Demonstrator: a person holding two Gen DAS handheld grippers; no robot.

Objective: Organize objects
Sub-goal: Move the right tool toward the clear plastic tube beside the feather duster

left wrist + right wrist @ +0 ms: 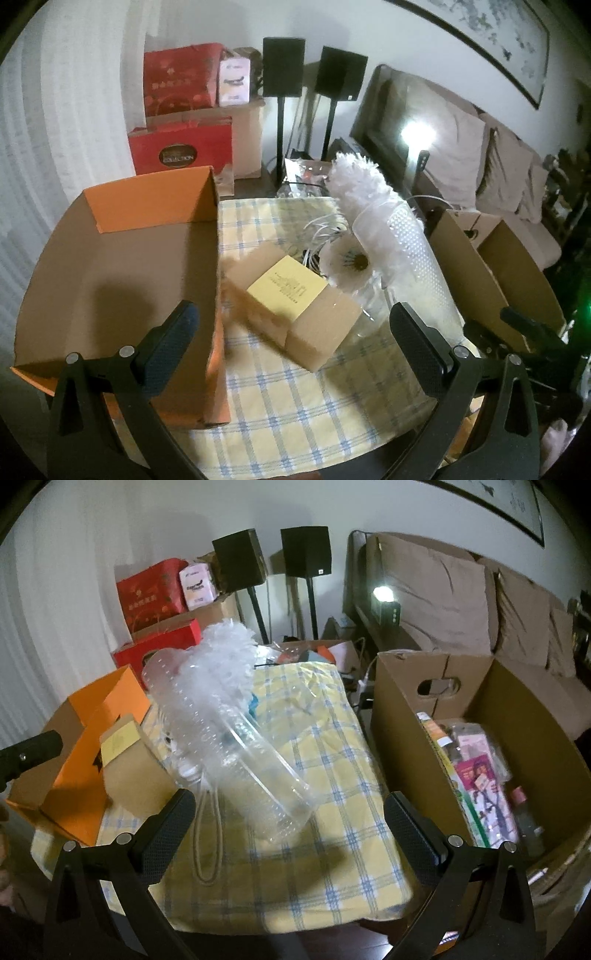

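Left tongs (291, 325) and right tongs (290, 810) both spread wide, empty. Small kraft box (295, 299) beside orange box (122, 258) on checked worktop (332, 842); duster tube (236, 738) mid-cloth; carton (402, 738) off right edge.

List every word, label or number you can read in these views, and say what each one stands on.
"COLLECTION": dark oval badge on the lower red gift box behind the table.
Upper red gift box: gold characters, too blurred to read.
Pink pack: dark script, unreadable.
Yellow label on the small cardboard box: print too small to read.
Packets in the large cardboard box: print blurred.
Right speaker: small logo, illegible.
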